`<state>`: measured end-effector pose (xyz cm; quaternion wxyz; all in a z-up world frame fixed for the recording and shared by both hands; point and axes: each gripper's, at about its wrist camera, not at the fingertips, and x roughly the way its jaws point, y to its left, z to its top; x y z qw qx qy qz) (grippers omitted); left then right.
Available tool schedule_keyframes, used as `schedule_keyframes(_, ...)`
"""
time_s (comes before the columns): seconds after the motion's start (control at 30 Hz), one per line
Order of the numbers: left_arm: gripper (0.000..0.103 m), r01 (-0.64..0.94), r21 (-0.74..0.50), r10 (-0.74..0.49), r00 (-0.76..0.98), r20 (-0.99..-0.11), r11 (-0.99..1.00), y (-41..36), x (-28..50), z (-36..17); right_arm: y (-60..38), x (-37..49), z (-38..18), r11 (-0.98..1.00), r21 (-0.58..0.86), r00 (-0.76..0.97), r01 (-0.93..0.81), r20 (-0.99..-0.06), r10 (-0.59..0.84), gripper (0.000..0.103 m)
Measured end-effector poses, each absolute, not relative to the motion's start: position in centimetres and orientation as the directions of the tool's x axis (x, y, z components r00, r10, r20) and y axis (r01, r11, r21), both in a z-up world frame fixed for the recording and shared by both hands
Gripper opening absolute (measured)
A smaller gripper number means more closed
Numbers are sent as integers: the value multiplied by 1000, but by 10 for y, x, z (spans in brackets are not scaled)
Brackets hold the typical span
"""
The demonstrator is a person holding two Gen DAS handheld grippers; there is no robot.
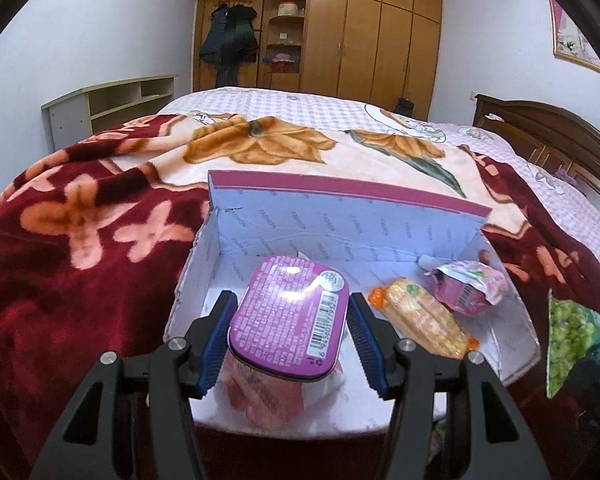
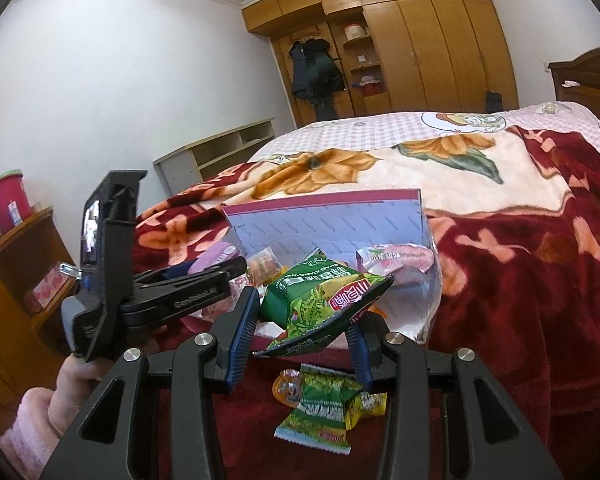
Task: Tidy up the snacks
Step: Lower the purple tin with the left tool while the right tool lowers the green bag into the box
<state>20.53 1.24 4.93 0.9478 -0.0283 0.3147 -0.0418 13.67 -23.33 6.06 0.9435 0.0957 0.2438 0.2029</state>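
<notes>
From the left wrist, the left gripper [image 1: 288, 334] has its fingers [image 1: 216, 340] pinching a purple tin [image 1: 288, 320] by its two long sides, label side up, held over the near left part of an open box [image 1: 340, 216] that lies on the bed [image 1: 80, 240]. My guess is that the tin is carried flat so it can be set down on the box floor without tipping. Under it lies a pink packet [image 1: 260, 392], and toward the box's right wall sit a yellow bar [image 1: 424, 320] and a pink pouch [image 1: 468, 288], so the box seems to be where the snacks are collected. At the right edge a green bag [image 1: 572, 340] shows, outside the box. From the right wrist, the right gripper [image 2: 300, 344] has its fingers [image 2: 240, 340] closed on that green bag [image 2: 320, 304], gripping its lower crumpled edge so the bag stands up between them, just in front of the box's near rim [image 2: 380, 320]. It is probably held there waiting its turn to go in. Below the fingers, loose on the bed [image 2: 520, 280], lie several small green packets [image 2: 324, 408] not yet gathered. The left gripper [image 2: 172, 288] reaches in from the left over the box.
</notes>
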Motion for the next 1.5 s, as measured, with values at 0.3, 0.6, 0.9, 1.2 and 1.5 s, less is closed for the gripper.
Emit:
schedule_keyframes(0.3, 60, 71, -61, -94, 778, -621, 996, 10, 221, 29, -221, 167, 61, 901, 268, 792, -341, -434, 428, 43)
schedule_keyframes(0.6, 73, 71, -54, -89, 785, -613, 996, 10, 222, 21, -210, 198, 59, 899, 272, 779, -344, -452, 435, 43)
schedule_keyframes(0.9, 75, 40, -81, -81, 784, -616, 996, 20, 225, 17, -208, 225, 49, 902, 290, 760, -321, -489, 428, 43)
schedule_keyframes(1.2, 77, 41, -63, -71, 787, -613, 997, 15, 225, 14, -204, 251, 51, 912, 279, 762, -301, -505, 406, 43)
schedule_keyframes(1.5, 78, 35, -51, -59, 789, -611, 998, 13, 225, 14, -190, 270, 29, 921, 246, 733, -303, -557, 390, 43)
